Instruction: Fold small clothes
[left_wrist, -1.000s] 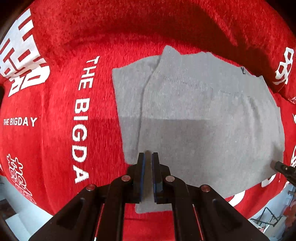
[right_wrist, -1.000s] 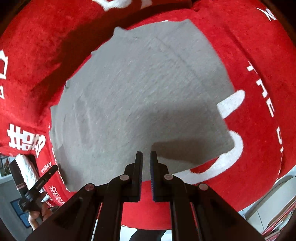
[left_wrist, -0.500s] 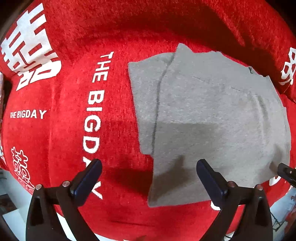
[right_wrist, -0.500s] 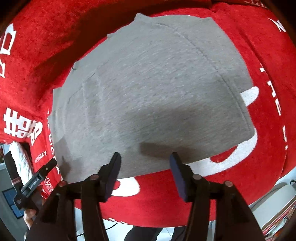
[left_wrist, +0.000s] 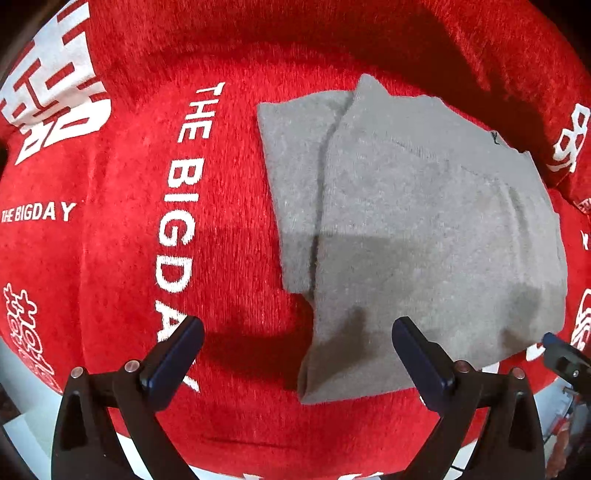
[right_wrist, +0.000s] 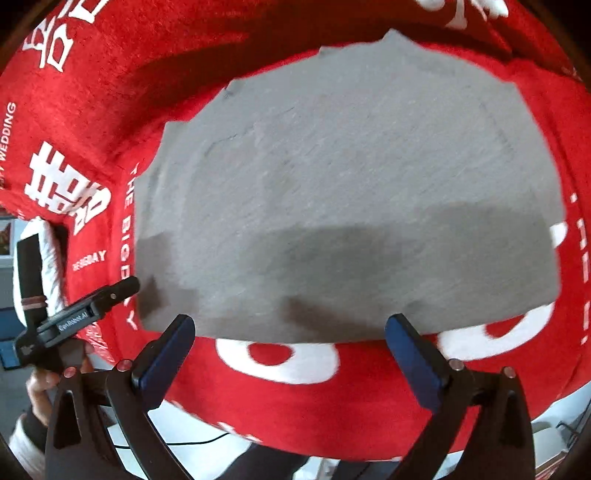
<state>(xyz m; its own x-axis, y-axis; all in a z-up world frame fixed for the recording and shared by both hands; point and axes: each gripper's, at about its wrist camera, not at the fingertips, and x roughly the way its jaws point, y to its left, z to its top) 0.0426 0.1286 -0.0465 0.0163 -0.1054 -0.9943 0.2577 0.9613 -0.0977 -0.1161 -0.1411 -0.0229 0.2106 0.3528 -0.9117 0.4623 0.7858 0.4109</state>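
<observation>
A grey knit garment (left_wrist: 424, 229) lies folded flat on a red plush cover (left_wrist: 122, 258), with a narrower layer showing along its left side. My left gripper (left_wrist: 295, 350) stands open and points down, and the garment's near left corner lies between its fingers untouched. In the right wrist view the same garment (right_wrist: 351, 192) fills the middle. My right gripper (right_wrist: 291, 347) hovers at its near edge with the jaws opening wide and nothing between them. The left gripper (right_wrist: 77, 317) shows at the left there, and the right gripper's fingertip (left_wrist: 557, 350) shows in the left wrist view.
White lettering (left_wrist: 181, 206) and large white characters (right_wrist: 66, 192) mark the red cover. It rises into a fold behind the garment. A person's hand (right_wrist: 40, 384) holds the left gripper. Beyond the near edge are pale floor and a cable (right_wrist: 184, 443).
Both grippers were shut at the garment's near edge and now stand wide open. The garment lies released and flat. The right gripper has drawn back and shifted sideways along that edge.
</observation>
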